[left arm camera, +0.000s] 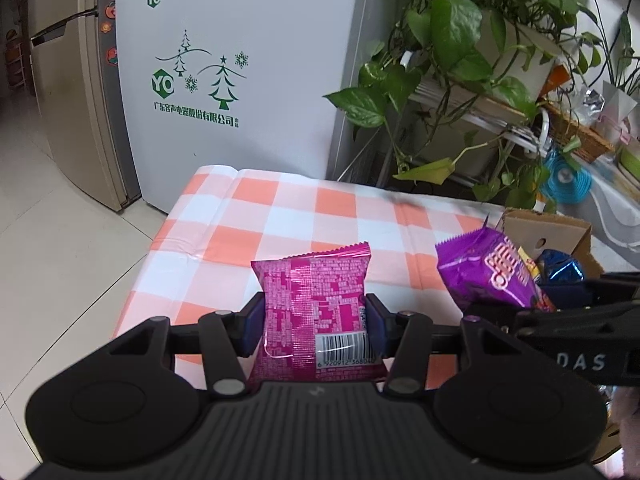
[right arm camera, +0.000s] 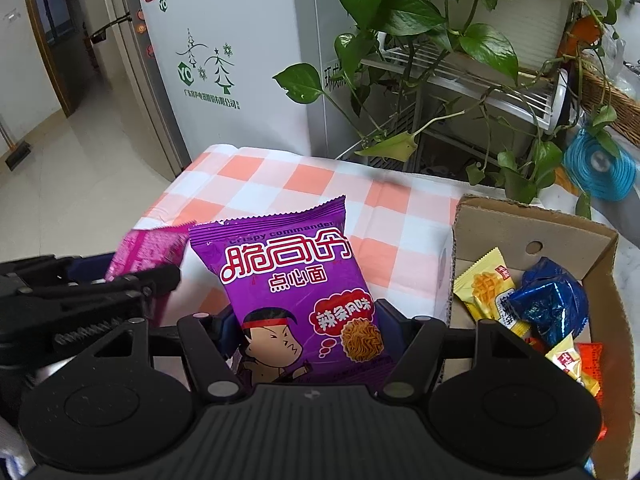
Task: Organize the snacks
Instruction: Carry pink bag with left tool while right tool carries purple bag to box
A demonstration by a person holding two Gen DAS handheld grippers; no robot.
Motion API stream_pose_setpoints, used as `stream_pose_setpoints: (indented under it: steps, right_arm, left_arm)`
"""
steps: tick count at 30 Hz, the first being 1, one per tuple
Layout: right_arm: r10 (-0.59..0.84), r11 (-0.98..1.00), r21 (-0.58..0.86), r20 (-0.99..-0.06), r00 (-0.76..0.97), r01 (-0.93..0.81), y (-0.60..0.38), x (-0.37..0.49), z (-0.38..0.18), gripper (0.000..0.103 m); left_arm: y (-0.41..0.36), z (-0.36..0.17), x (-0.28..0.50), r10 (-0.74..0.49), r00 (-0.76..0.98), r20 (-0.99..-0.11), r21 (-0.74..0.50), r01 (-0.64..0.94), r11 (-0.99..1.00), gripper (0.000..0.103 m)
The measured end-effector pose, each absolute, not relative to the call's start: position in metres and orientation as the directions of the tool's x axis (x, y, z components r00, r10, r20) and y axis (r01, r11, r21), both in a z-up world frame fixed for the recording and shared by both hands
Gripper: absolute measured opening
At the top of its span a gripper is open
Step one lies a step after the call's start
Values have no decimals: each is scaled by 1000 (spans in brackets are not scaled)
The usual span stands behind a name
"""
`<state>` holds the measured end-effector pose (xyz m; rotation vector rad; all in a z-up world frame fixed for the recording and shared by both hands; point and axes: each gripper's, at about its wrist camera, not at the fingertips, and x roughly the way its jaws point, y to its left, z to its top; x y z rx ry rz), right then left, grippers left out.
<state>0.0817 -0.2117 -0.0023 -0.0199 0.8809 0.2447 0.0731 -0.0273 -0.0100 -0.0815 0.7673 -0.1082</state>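
Your left hand-held gripper pinches the pink snack packet by its sides, lifted above the checkered desk; your right hand-held gripper clamps the purple noodle-snack bag upright, beside the cardboard box of sorted snacks, probably its destination

A white fridge stands behind the checked tablecloth, a leafy potted plant beside it
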Motion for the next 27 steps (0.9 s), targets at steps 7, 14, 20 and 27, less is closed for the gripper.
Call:
stream_pose_setpoints:
  steps: [7, 14, 20, 27]
  right_arm:
    - [209, 970, 75, -745, 634, -231, -217, 75, 8, 73]
    - [212, 972, 84, -723, 658, -220, -232, 70, 18, 73]
    - [229, 971, 111, -697, 680, -213, -251, 65, 28, 73]
    - [237, 972, 163, -670, 703, -172, -290, 57, 37, 73]
  left_arm:
    - [-18, -5, 61, -112, 744, -659, -119, 44, 992, 50]
    - [-12, -13, 44, -102, 728, -678, -164, -15, 986, 50]
    - [-25, -5, 32, -126, 738, -663, -204, -15, 979, 50]
    - [-63, 9, 22, -192, 739, -646, -220, 61, 974, 50]
